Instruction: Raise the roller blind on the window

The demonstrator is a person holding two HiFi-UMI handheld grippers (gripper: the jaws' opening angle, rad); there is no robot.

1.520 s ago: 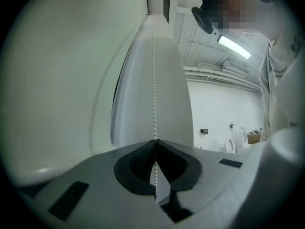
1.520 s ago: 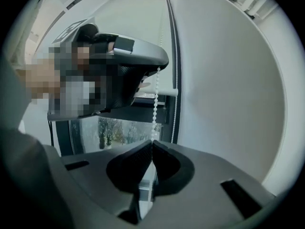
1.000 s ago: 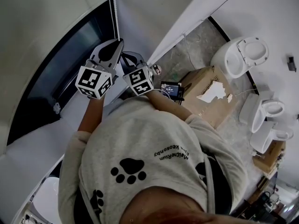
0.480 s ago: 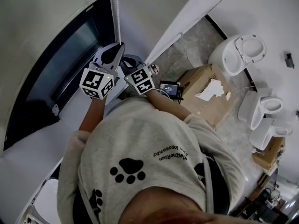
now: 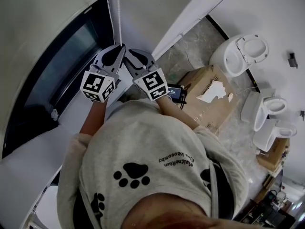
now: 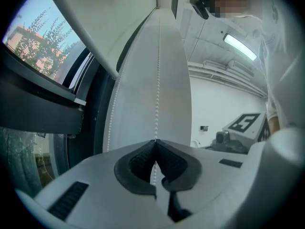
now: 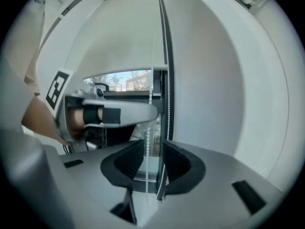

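Left gripper (image 6: 155, 144) pressed together on bead chain (image 6: 157, 80). Right gripper (image 7: 153, 162) jaws have just been opening, now spread; chain runs free between them. Roller blind (image 7: 119, 42) above both grippers, covering upper window (image 7: 119, 82).

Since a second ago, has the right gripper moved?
Yes: the right gripper has shifted toward the black device, its fingers just opening, the bead chain loose between them.

Mottled grey floor (image 5: 193, 46) carries a large cardboard box (image 5: 200, 106) (its top is torn, showing white). Beyond the box stands a white toilet (image 5: 240, 54). To the box's right sit two more white toilets (image 5: 267, 113), with a smaller cardboard box (image 5: 276, 159) past them.
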